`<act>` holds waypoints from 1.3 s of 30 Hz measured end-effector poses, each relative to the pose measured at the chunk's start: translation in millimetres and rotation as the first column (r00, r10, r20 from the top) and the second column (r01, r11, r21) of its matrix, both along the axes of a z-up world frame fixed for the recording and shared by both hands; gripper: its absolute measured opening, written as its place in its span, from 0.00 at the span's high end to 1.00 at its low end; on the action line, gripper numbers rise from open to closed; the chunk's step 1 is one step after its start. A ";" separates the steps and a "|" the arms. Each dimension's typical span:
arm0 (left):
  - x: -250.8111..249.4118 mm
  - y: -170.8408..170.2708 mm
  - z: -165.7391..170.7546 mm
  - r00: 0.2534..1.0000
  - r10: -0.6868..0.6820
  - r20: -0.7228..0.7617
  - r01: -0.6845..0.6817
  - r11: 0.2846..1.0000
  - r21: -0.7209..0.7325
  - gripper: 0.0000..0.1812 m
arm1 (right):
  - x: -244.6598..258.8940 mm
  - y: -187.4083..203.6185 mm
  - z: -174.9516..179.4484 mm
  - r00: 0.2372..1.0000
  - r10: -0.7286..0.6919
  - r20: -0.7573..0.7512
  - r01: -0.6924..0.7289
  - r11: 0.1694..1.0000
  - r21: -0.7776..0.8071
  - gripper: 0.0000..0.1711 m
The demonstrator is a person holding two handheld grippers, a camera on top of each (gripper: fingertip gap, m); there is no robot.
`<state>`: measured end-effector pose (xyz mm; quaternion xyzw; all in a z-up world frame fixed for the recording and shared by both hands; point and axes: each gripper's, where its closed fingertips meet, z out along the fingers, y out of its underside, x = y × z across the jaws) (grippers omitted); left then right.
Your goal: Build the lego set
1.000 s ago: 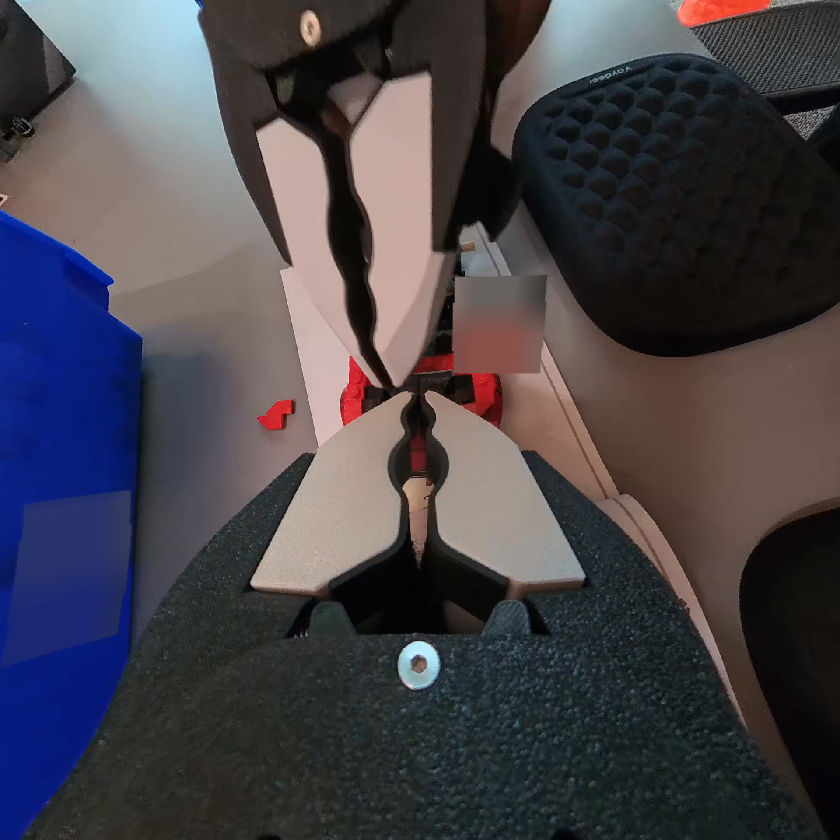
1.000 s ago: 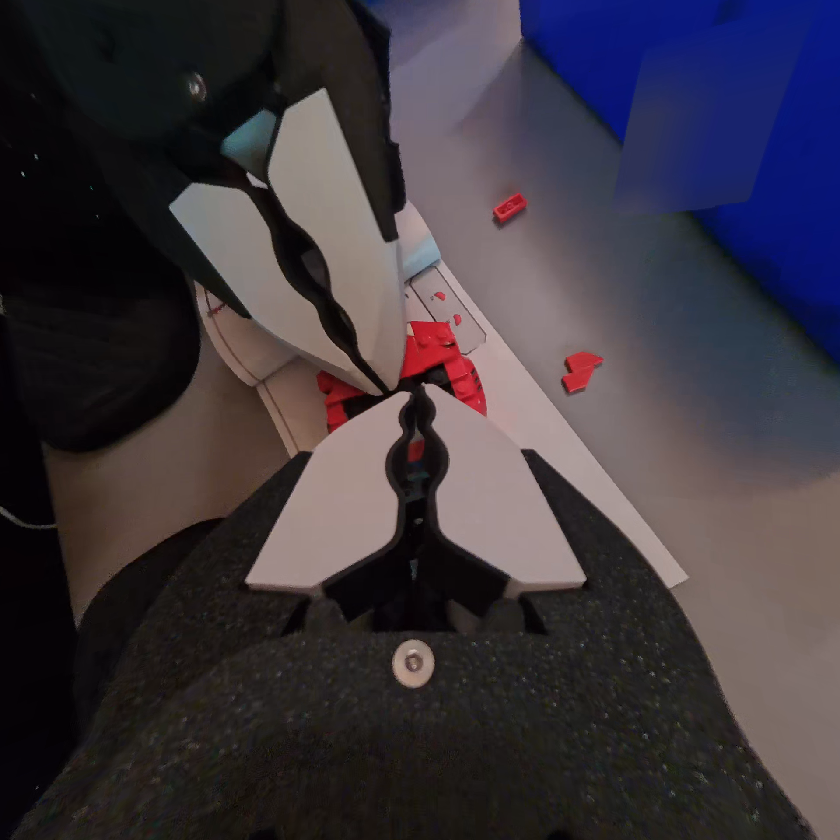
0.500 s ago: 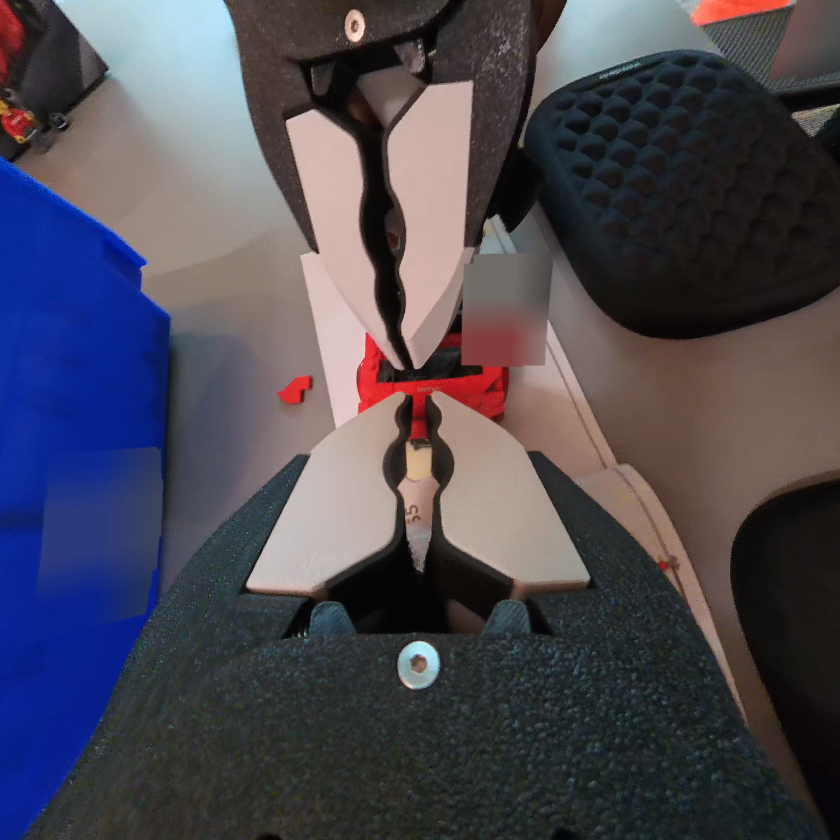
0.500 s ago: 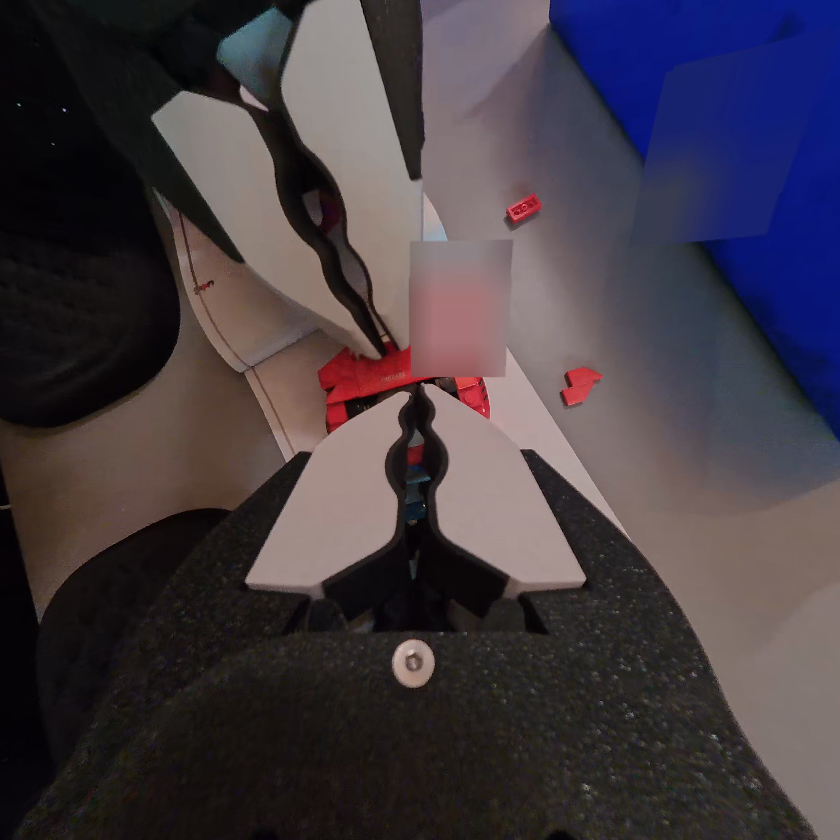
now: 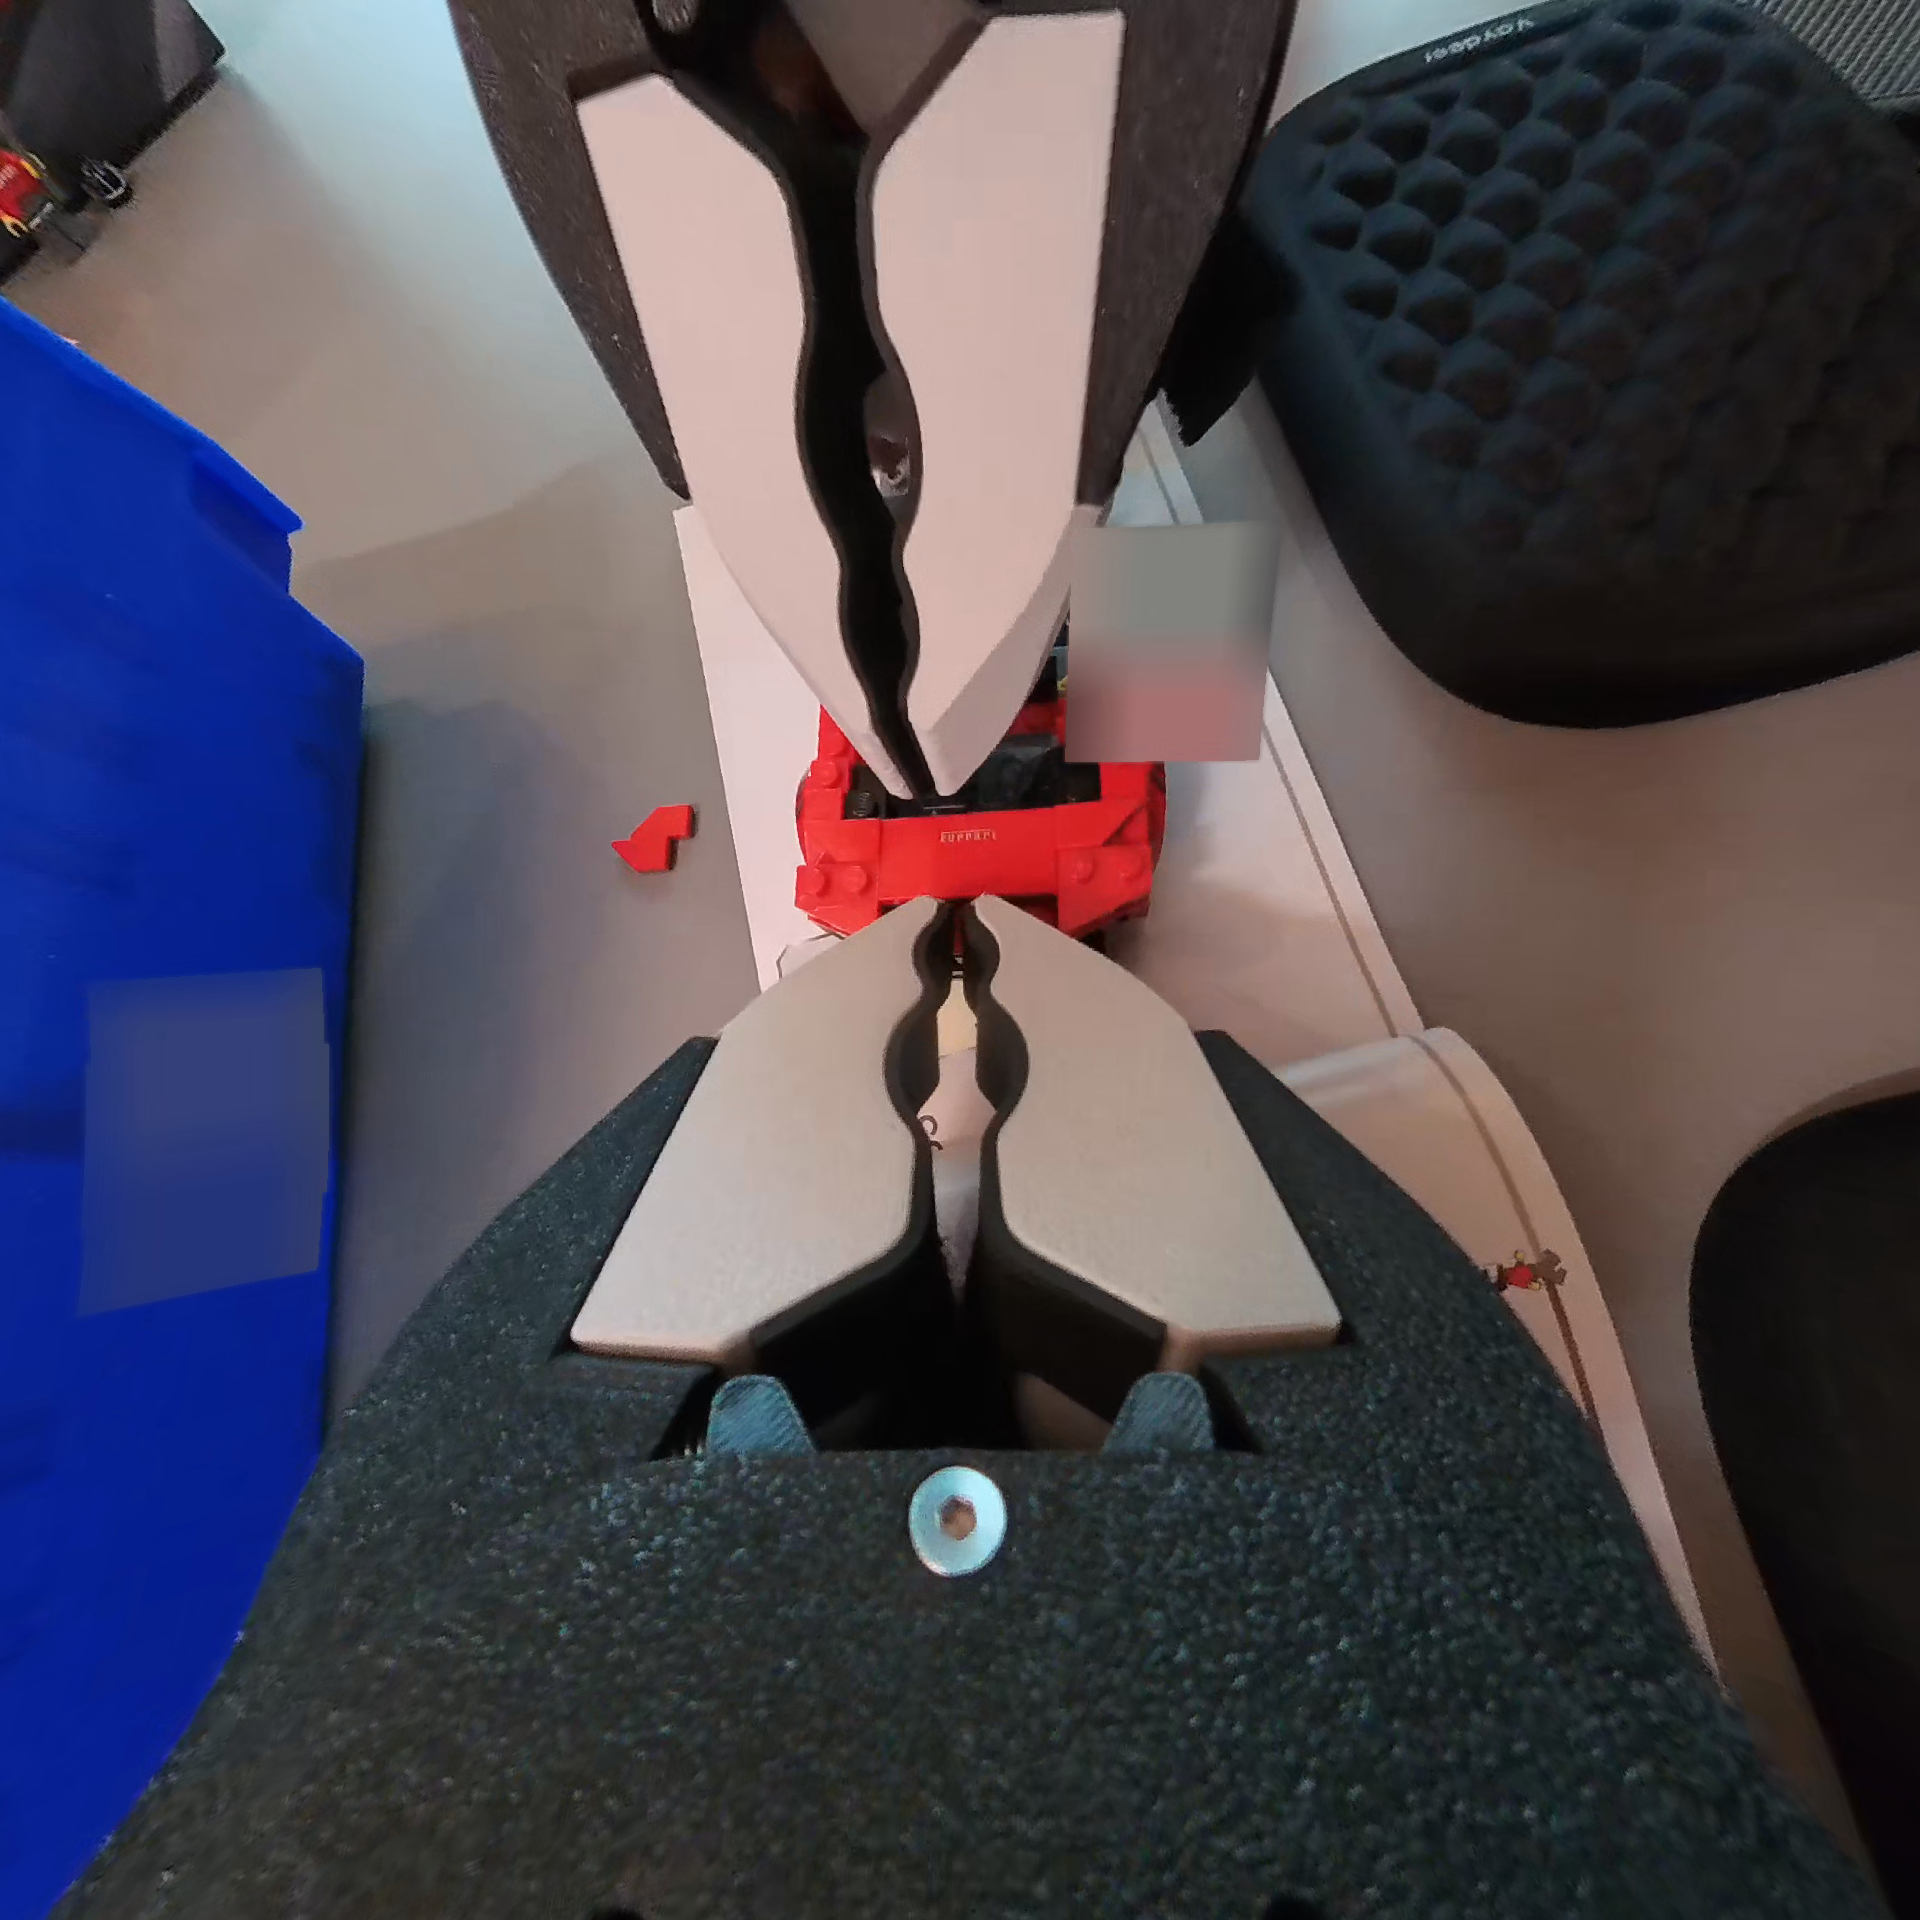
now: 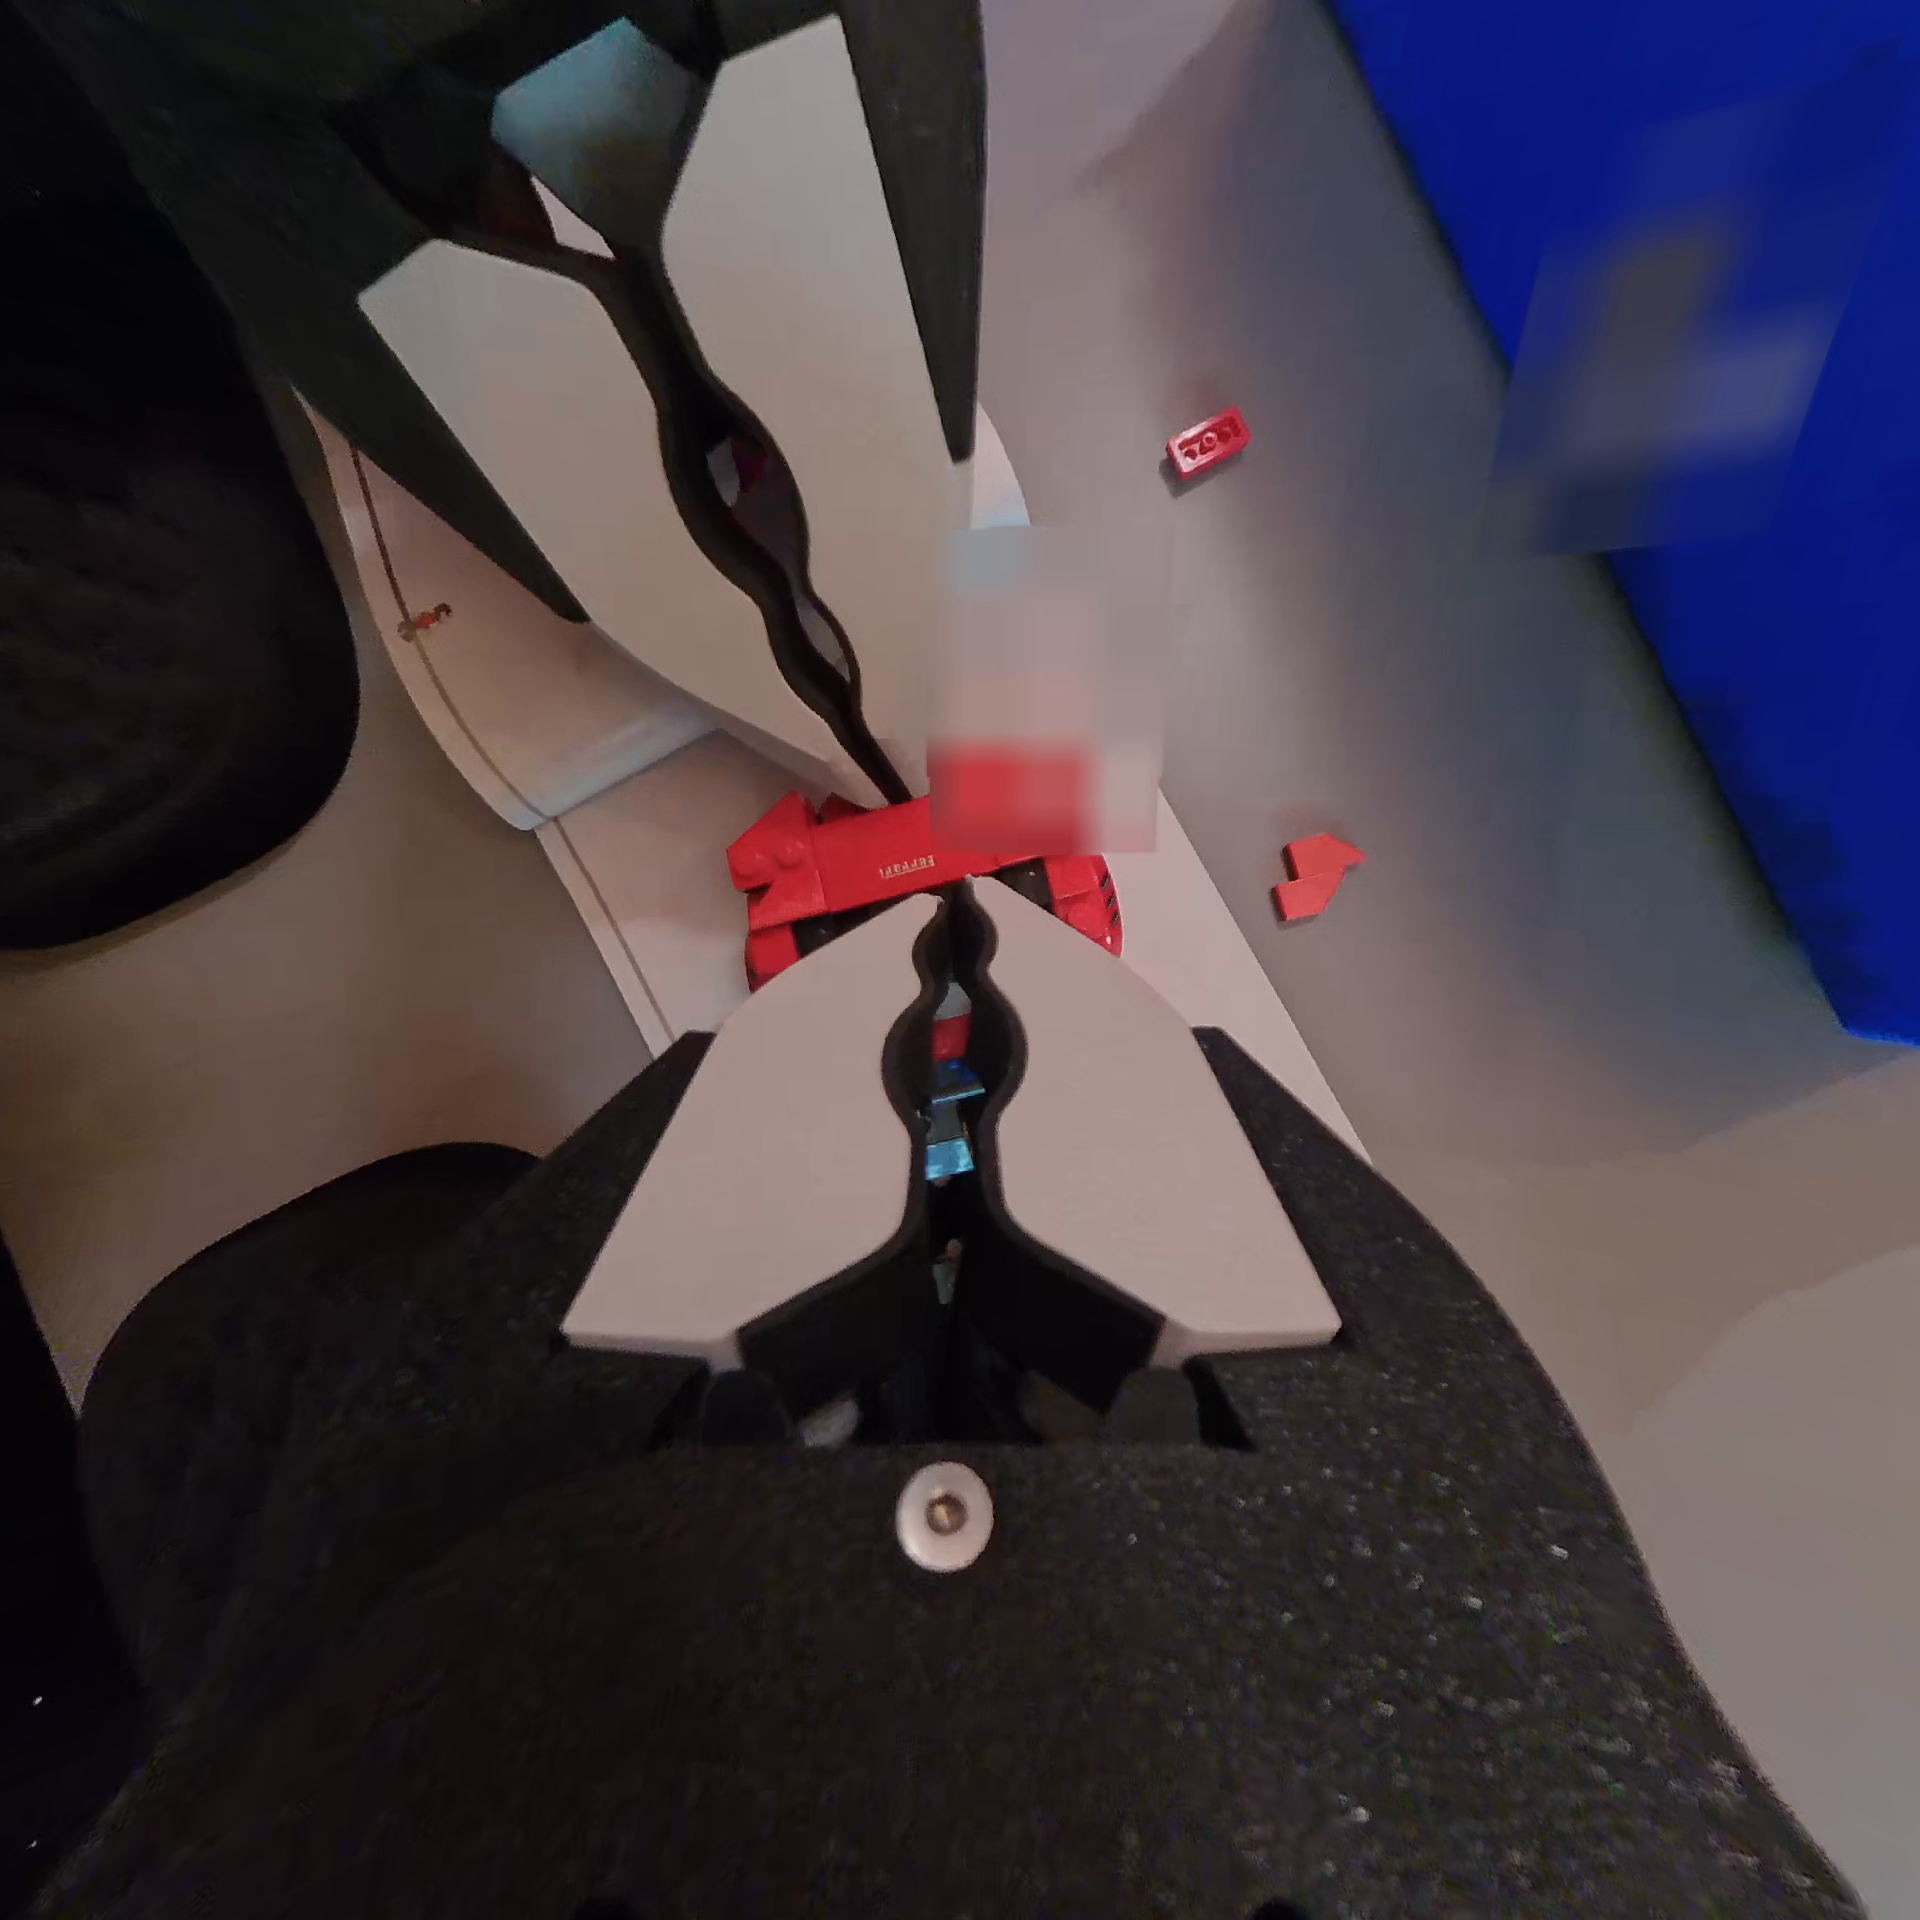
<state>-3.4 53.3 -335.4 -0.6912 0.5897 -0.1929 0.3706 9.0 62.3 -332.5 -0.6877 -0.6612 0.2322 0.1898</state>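
A partly built red lego car (image 5: pixel 977 847) stands on a white instruction sheet (image 5: pixel 743 727). It also shows in the right wrist view (image 6: pixel 883 862). My left gripper (image 5: pixel 956 909) has its jaws closed, with its tips at the car's near edge. My right gripper (image 5: pixel 914 779) comes from the far side, jaws closed, tips pressed onto the car's top. In the right wrist view the right gripper (image 6: pixel 956 899) and the left gripper (image 6: pixel 883 784) meet over the car from opposite sides. I cannot tell whether either pinches a piece.
A blue bin (image 5: pixel 156 727) stands to the left and shows in the right wrist view (image 6: pixel 1714 312). Loose red pieces (image 5: pixel 655 836) (image 6: pixel 1314 878) (image 6: pixel 1205 442) lie on the grey table. Black cushions (image 5: pixel 1610 364) lie at the right. Left and right tips are no more than a few centimetres apart.
Both grippers have closed in on the car from opposite sides and stayed shut. The car's red panel now faces the left wrist view squarely.
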 end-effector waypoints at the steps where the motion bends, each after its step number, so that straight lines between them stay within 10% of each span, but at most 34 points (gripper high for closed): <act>1: 0.1 0.0 -0.1 1.000 -0.001 0.000 0.001 1.000 0.001 1.00 | 0.1 -0.1 -0.1 1.000 0.003 0.015 -0.003 1.000 0.012 1.00; 30: -0.3 0.3 0.6 1.000 0.002 0.004 -0.002 1.000 0.011 1.00 | 1.2 1.0 -1.7 0.997 0.012 0.082 -0.014 1.000 0.025 1.00; 34: -0.5 -0.7 2.5 1.000 0.000 0.017 0.000 1.000 0.006 0.97 | -3.2 16.3 29.1 0.993 -0.031 -0.117 0.033 0.999 0.018 1.00; 39: -2.9 1.5 13.8 0.998 0.019 0.067 -0.020 1.000 0.013 0.95 | 30.2 66.5 45.7 0.970 -0.137 -0.202 0.154 0.986 0.069 0.78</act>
